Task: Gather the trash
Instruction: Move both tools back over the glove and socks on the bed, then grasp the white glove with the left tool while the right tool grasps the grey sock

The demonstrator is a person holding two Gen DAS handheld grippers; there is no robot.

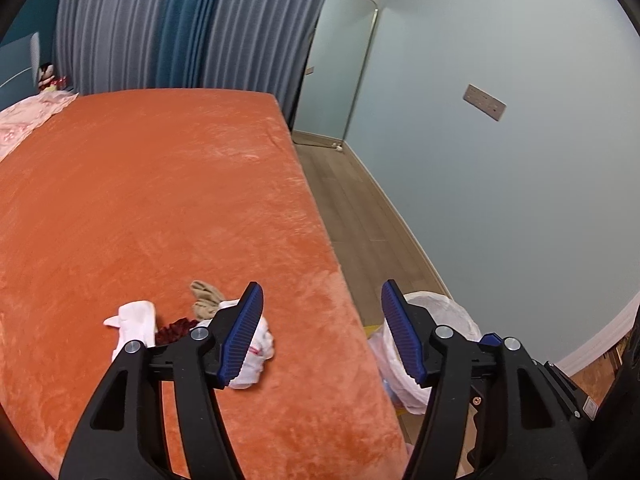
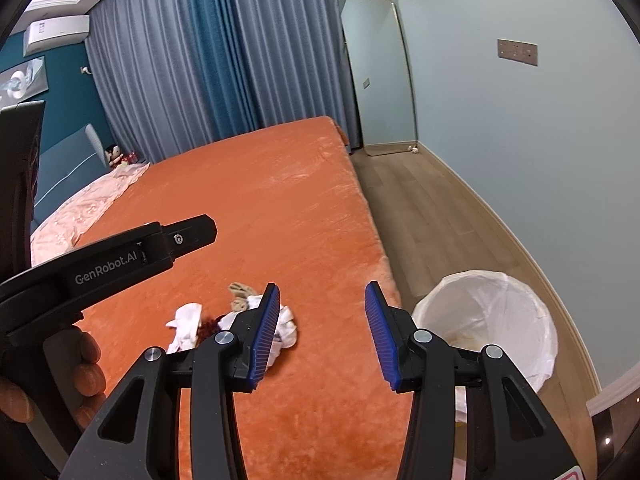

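Both our left gripper (image 1: 322, 334) and right gripper (image 2: 322, 336) hang apart, empty. We should pinch one scrap from the pile (image 2: 236, 320), probably tissue, then swing to the lined bin (image 2: 520, 320).

Soft, even indoor light fills both views, with no hard shadows or glare. The fisheye lens bends the wall (image 1: 520, 160) and curtains (image 2: 200, 60) and leaves black corners. Far objects look slightly soft; the bed (image 1: 160, 200) stays sharp.
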